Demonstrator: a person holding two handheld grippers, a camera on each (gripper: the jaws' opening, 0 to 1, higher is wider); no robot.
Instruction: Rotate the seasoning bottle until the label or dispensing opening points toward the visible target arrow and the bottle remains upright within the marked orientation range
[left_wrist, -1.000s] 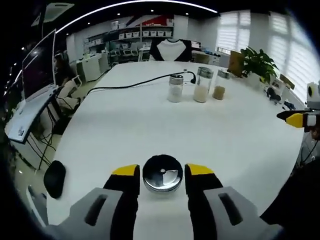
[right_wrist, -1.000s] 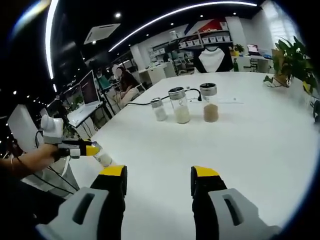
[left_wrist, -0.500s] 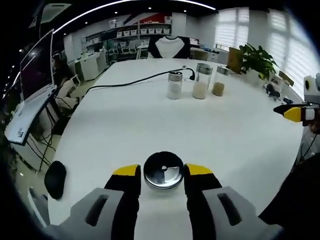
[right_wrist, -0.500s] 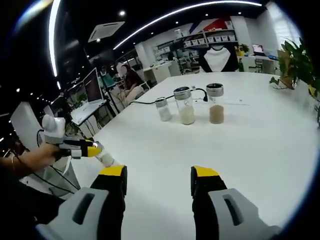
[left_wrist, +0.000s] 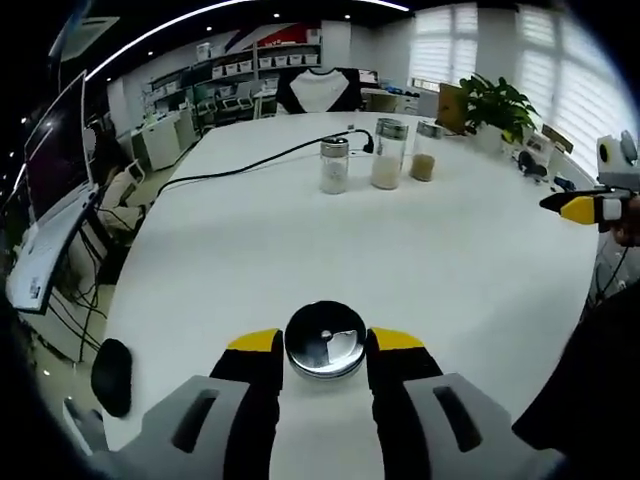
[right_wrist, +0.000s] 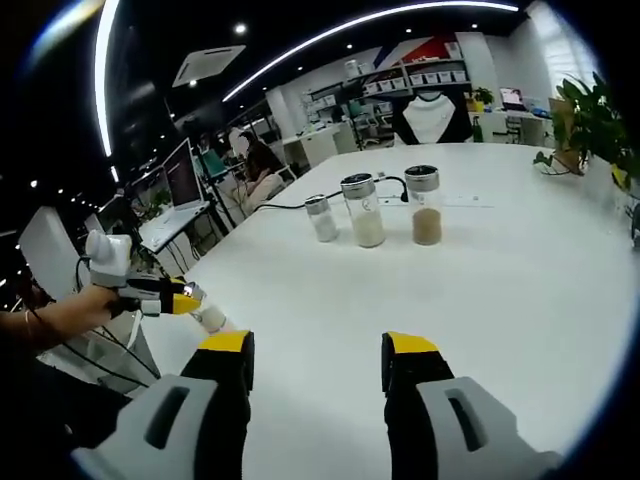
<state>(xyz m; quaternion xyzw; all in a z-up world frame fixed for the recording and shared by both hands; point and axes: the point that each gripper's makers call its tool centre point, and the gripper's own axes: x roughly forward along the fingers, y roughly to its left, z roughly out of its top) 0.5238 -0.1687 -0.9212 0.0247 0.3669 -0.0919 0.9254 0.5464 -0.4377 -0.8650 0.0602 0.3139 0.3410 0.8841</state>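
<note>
The bottle stands upright on the white counter, near the edge closest to me, and I have my left gripper around it with a yellow-tipped jaw on each side of its metal cap. The jaws sit right against the cap, so I judge I am holding it, gripped at the top so that a turn of my wrist can spin it about its own axis without tipping it. From above I can see the cap's dispensing opening, a lighter wedge on the side nearer my right jaw; I can make out no arrow or marked range on the counter, so I cannot say how far the turn has to go. In the right gripper view the bottle shows pale below the left gripper. My right gripper hangs over bare counter, well apart from the bottle, jaws wide and holding nothing; I keep it out of the way, since one hand is enough for this. Far beyond the bottle, three jars stand in a row, a black cable running to them.
</note>
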